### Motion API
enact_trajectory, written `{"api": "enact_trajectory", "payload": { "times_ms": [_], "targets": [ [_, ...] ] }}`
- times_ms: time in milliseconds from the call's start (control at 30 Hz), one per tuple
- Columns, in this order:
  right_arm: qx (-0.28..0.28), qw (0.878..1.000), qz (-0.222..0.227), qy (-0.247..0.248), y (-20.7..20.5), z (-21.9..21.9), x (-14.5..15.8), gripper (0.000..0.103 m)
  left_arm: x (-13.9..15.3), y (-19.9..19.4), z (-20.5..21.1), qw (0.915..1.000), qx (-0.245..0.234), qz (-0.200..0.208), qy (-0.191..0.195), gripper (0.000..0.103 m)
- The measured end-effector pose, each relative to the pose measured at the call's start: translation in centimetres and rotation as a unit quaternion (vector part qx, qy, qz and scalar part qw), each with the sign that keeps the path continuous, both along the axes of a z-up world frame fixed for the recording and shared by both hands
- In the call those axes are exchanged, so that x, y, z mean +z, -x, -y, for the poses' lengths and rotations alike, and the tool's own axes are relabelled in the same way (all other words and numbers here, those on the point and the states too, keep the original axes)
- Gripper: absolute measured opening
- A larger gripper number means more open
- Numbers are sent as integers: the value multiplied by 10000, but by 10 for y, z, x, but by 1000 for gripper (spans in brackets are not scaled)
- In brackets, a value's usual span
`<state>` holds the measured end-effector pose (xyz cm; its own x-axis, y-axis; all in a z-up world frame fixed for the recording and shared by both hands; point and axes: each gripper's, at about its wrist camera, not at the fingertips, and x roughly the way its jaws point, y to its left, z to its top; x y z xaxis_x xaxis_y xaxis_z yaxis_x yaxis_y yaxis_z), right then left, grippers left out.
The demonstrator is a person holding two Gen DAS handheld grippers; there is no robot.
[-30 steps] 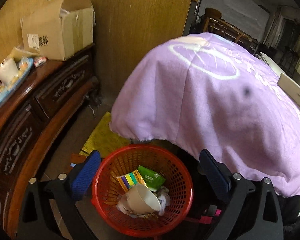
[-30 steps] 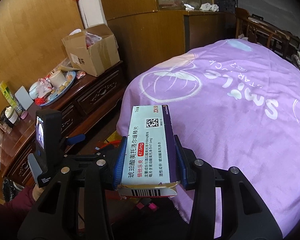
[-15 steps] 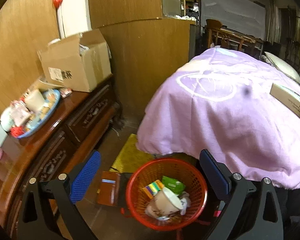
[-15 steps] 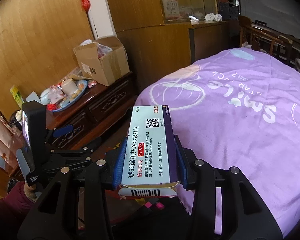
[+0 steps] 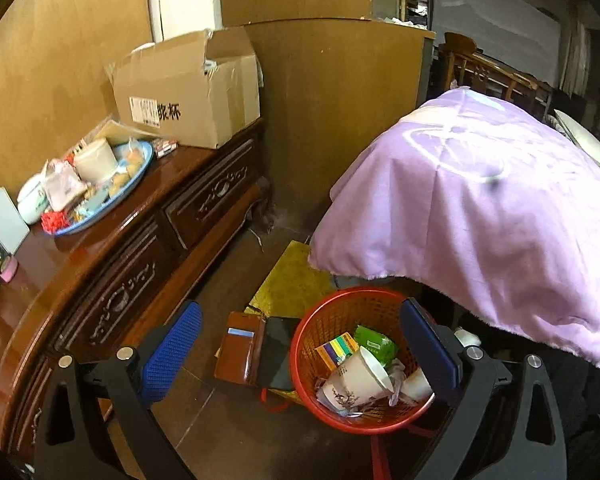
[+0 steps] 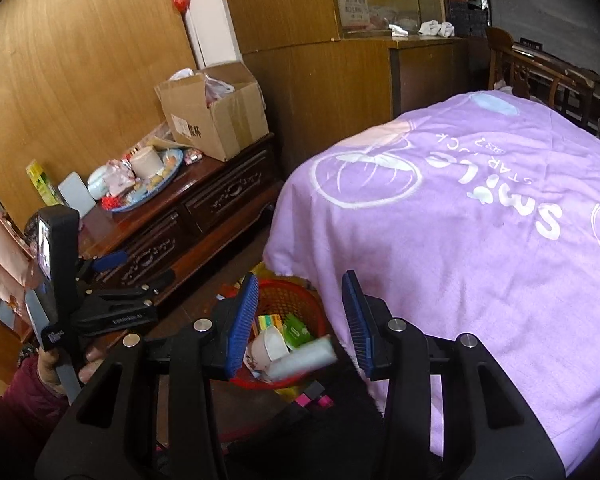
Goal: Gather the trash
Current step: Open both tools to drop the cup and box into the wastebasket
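A red mesh basket (image 5: 340, 294) stands on the floor beside the bed. It holds a paper cup (image 5: 356, 380), a green packet (image 5: 374, 340) and a striped carton (image 5: 338, 350). My left gripper (image 5: 300, 344) hangs open above and to the left of it, nothing between its blue pads. In the right wrist view my right gripper (image 6: 298, 316) stands open over the basket (image 6: 296, 292). A white medicine box (image 6: 302, 360), blurred, lies below the pads and over the basket's contents, touching neither pad. The left gripper (image 6: 136, 270) shows at the left, held by a hand.
A dark wooden sideboard (image 5: 120, 280) runs along the left with a cardboard box (image 5: 188, 96) and a blue tray (image 5: 100, 184) of snacks. A purple blanket (image 5: 480, 200) covers the bed on the right. A brown wallet (image 5: 240, 348) and yellow mat (image 5: 296, 280) lie on the floor.
The medicine box has left the right gripper's pads and dropped toward the basket. My left gripper has pulled back and up, so the basket has slid to the right in its view.
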<state>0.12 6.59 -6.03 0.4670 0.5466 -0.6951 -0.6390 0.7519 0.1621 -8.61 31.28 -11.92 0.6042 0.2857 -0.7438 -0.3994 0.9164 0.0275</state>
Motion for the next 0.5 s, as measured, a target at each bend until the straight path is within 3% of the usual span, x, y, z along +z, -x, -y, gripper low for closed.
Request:
{"api": "enact_trajectory", "payload": {
  "times_ms": [367, 500],
  "targets": [
    [85, 9995, -247, 195, -5, -10, -21, 45, -11, -3, -1, 10000, -5, -68, 9, 97],
    [101, 9994, -291, 164, -5, -11, -22, 56, -8, -2, 6, 9998, -61, -79, -143, 97]
  ]
}}
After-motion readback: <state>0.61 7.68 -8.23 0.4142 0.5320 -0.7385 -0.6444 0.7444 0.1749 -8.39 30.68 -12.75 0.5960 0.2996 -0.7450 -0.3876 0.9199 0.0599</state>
